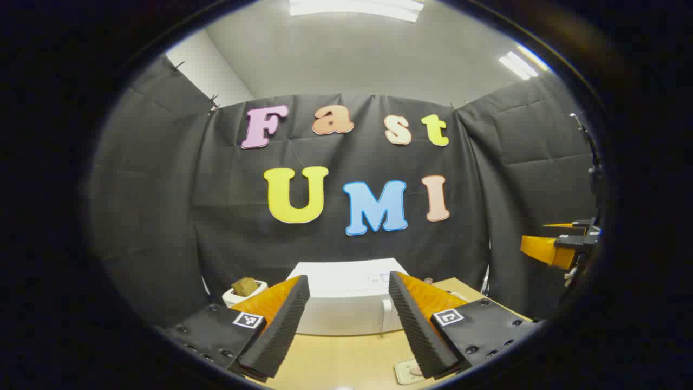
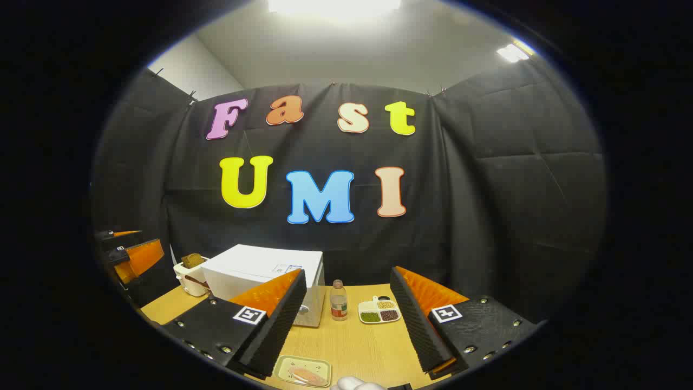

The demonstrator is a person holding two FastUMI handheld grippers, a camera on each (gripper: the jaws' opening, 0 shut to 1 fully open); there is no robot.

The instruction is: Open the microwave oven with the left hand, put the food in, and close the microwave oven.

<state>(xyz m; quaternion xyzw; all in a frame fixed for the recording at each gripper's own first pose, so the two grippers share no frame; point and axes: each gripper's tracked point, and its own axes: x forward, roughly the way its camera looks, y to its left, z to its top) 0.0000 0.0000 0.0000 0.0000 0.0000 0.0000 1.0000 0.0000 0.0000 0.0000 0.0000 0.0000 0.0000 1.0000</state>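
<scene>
A: Currently, what is the status of both grippers?

B: Left gripper (image 1: 346,325): jaws apart, nothing between them, raised above the desk (image 1: 346,357). Right gripper (image 2: 346,325): jaws apart, likewise holding nothing.

A: Location of the microwave oven?

B: Microwave oven (image 2: 260,271): on the desk, door closed, straight ahead of the left gripper. The food (image 2: 306,375) lies on a small tray (image 2: 281,364) at the desk's near edge, below the right gripper. A bottle (image 2: 338,300) stands just beside the oven.

Booth with a wooden table

Black cloth wall (image 2: 487,216) hangs behind the table (image 2: 357,346); ceiling lights (image 1: 354,8) glow above the cloth.
</scene>
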